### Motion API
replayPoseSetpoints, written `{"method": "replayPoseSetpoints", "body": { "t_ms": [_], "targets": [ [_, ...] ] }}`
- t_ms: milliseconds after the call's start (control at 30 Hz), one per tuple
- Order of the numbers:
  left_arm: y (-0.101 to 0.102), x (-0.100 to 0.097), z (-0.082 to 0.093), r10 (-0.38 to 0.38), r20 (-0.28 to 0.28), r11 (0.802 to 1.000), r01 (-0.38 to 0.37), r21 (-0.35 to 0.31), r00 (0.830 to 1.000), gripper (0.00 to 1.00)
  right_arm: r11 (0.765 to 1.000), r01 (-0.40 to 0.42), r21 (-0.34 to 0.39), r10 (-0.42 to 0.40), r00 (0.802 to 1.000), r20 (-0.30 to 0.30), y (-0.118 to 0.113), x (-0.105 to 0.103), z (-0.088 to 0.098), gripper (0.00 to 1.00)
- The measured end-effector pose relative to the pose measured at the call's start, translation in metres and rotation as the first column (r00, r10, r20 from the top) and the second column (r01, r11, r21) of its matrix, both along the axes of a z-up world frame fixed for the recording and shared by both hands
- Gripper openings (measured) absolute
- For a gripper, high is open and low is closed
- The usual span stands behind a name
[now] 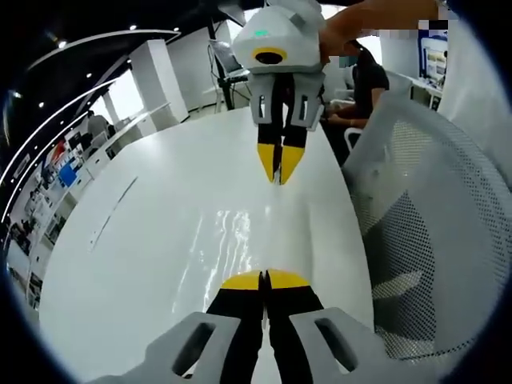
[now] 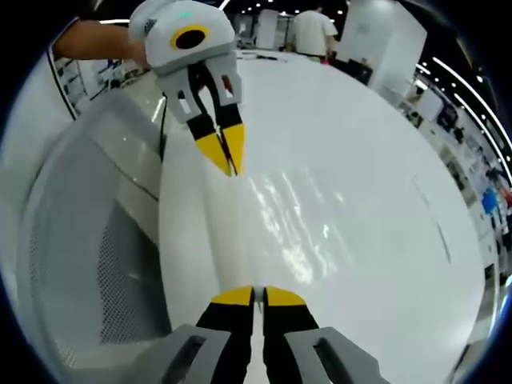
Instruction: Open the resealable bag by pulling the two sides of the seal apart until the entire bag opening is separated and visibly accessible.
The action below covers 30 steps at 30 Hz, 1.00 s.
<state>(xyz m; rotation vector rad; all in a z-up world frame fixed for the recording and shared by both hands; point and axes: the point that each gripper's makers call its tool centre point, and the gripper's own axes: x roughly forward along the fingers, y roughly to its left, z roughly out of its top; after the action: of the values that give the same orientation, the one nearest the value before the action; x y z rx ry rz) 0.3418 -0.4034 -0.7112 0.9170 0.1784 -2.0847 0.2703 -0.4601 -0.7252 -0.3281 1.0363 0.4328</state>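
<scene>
Now both grippers are clamped on a clear bag (image 1: pixel 240 228) stretched between them above the white table (image 1: pixel 144 240). Left gripper (image 1: pixel 264 280) pinches one edge, right gripper (image 1: pixel 279 172) the opposite one, beside a mesh chair (image 1: pixel 432 240).

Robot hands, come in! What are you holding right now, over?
Left gripper shut on the clear bag. Right gripper shut on its other side. Bag stretched between them over the white table. Nothing in the way.

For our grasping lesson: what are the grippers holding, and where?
A clear bag, stretched between them: left gripper and right gripper each pinch an opposite edge.
</scene>
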Motion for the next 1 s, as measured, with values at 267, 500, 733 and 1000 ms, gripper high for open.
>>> {"method": "replayPoseSetpoints", "body": {
  "t_ms": [267,500,733,1000],
  "targets": [
    [0.002,-0.002,-0.001,-0.035,0.026,0.999,0.036,-0.033,0.999,0.0,0.999,-0.046,0.014,0.046,0.999,0.018,0.011,0.001,0.0,0.09],
    [0.004,-0.002,-0.005,-0.062,0.064,0.997,0.064,-0.033,0.996,0.0,0.999,-0.036,0.029,0.034,0.997,0.063,0.013,0.013,0.015,0.13],
    [0.002,-0.005,-0.003,-0.076,0.068,0.996,0.079,-0.037,0.995,0.0,0.998,-0.004,0.059,-0.002,0.995,0.098,0.012,0.028,0.02,0.13],
    [-0.002,-0.009,0.001,-0.087,0.075,0.994,0.091,-0.054,0.993,0.0,0.996,0.004,0.091,-0.01,0.998,0.067,0.019,0.033,0.01,0.12]
  ]
}}
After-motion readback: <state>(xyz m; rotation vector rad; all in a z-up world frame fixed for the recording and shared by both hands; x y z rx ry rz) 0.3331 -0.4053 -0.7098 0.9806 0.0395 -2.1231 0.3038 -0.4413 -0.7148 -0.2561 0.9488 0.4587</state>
